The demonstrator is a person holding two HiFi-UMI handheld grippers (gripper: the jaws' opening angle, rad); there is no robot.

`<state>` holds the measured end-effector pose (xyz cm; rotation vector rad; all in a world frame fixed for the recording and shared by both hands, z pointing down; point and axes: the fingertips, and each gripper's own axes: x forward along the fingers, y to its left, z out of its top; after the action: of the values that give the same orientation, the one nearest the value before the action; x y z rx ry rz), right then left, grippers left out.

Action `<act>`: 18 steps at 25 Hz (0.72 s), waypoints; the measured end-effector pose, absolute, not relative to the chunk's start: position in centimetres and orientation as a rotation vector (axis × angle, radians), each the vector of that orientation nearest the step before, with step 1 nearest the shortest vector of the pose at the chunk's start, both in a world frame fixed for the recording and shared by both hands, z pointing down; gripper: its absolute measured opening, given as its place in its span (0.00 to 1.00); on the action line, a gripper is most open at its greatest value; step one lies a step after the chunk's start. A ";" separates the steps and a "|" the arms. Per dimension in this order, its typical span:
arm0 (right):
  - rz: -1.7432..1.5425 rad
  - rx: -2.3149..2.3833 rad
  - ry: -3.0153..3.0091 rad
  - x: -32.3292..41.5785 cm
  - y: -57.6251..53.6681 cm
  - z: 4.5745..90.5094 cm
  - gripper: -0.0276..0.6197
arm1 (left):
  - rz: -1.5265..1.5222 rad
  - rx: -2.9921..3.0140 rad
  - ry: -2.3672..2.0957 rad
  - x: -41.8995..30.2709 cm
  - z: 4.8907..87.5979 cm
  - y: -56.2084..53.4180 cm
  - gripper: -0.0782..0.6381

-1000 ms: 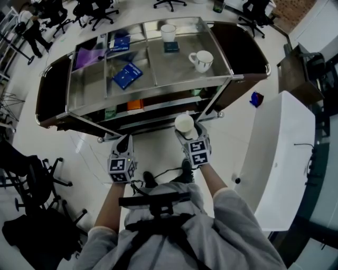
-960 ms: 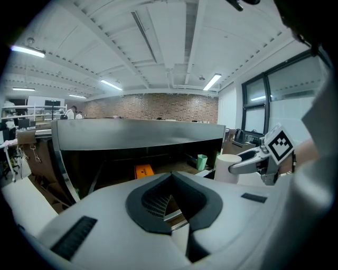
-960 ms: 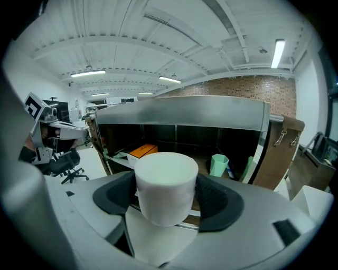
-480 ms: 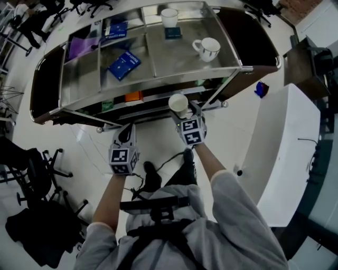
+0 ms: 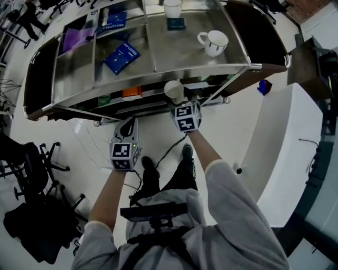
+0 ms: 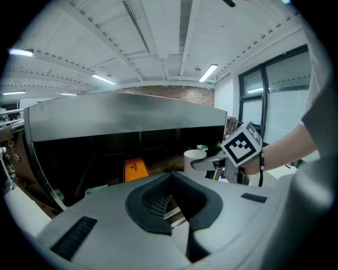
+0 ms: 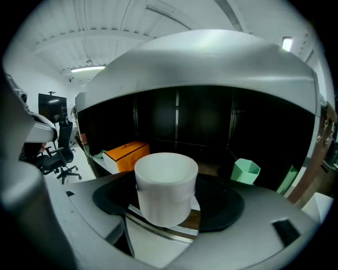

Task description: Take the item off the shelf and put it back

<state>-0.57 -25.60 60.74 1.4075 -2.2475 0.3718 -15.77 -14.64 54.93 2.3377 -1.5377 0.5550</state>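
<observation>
Here, one white cup (image 7: 165, 187) is held upright, clear of any surface, in front of the dark lower shelf (image 7: 214, 167) and just under the front rim of the top tray (image 5: 174, 60). The right gripper (image 5: 178, 101) grasps it: the jaws stand wide and press on the cup's lower wall from both sides. The left gripper (image 5: 127, 126), at 8 o'clock of the cup in the head view, is clenched on nothing and touches nothing.

On the lower shelf, one orange box (image 7: 125, 154) lies at 10 o'clock of the cup and one green pot (image 7: 245, 171) at 3 o'clock.

On the top tray there are:
- two more white vessels: a handled mug (image 5: 214, 42) at 1 o'clock and a plain cup (image 5: 172, 7) at 12 o'clock
- three blue packs: (image 5: 122, 55), (image 5: 113, 20) and (image 5: 176, 23)
- one purple sheet (image 5: 76, 38) at 10 o'clock

The white print on the blue packs and the small mark on the orange box are too small to read. Each gripper's cube bears black-and-white square markers.
</observation>
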 end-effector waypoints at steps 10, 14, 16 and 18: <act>0.408 1.469 -2.264 -1.6 -29.7 62.7 0.61 | 0.559 2.332 -1.542 -15.2 56.6 -16.1 0.12; 0.405 1.474 -2.266 -2.1 -30.7 63.1 0.61 | 0.557 2.328 -1.554 -15.2 56.8 -16.6 0.12; 0.399 1.479 -2.266 -2.3 -31.2 63.2 0.61 | 0.562 2.318 -1.558 -15.3 57.0 -16.6 0.12; 0.395 1.487 -2.263 -2.3 -31.8 63.2 0.61 | 0.565 2.306 -1.566 -15.5 57.4 -16.6 0.12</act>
<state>-2.28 -31.80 63.15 1.4869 -2.2633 0.3950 -15.45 -16.56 57.35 2.3057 -1.5661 0.5649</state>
